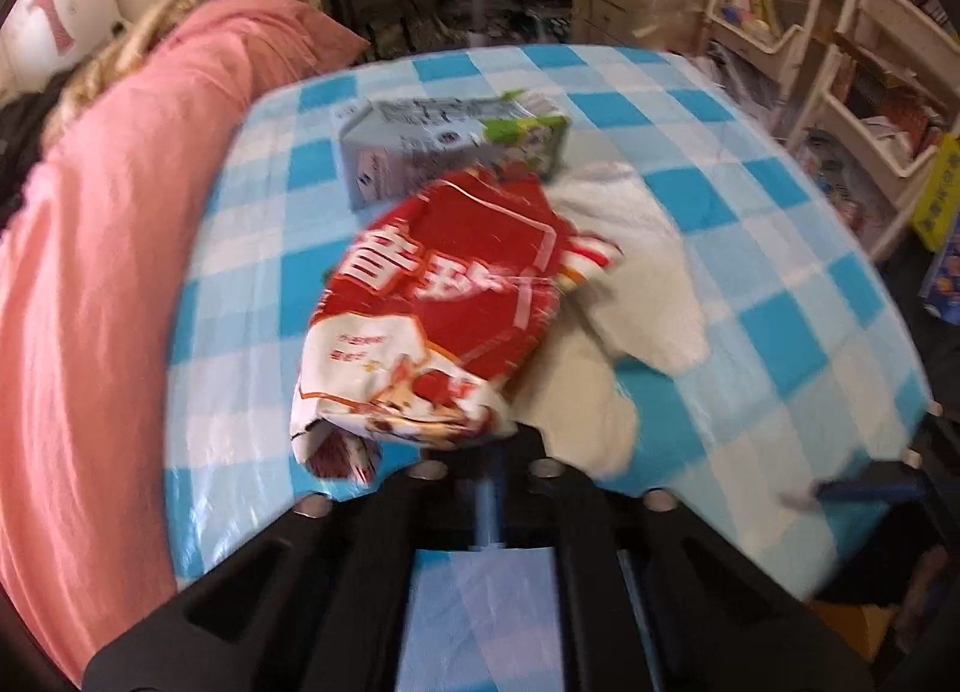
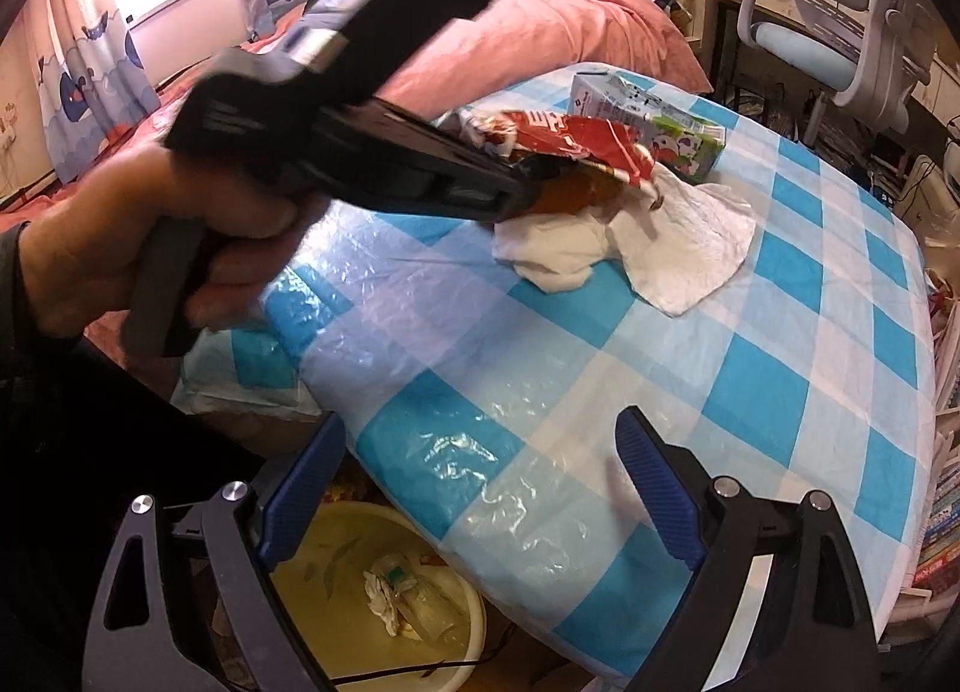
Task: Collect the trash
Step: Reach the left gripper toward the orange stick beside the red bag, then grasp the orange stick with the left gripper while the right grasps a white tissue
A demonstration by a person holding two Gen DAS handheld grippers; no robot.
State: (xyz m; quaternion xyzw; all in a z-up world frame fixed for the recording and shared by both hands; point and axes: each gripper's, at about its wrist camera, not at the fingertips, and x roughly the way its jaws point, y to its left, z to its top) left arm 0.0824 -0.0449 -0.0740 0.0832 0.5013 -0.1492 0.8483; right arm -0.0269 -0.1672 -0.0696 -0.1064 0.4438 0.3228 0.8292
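Note:
My left gripper (image 1: 489, 440) is shut on a crumpled red and white snack wrapper (image 1: 456, 296) and holds it above the checked table; the wrapper (image 2: 576, 143) and the left gripper (image 2: 528, 176) also show in the right wrist view. A white crumpled tissue (image 1: 636, 272) lies under the wrapper, also seen in the right wrist view (image 2: 678, 236). A grey and green drink carton (image 1: 444, 140) lies behind it, and it shows in the right wrist view (image 2: 660, 122). My right gripper (image 2: 480, 488) is open and empty over the table's near edge.
A yellow basin (image 2: 372, 590) with some trash stands on the floor below the table's edge. The blue checked tablecloth (image 2: 780, 362) covers the table. A pink bedcover (image 1: 90, 272) lies to the left. A chair (image 2: 840, 44) and shelves (image 1: 870, 62) stand beyond.

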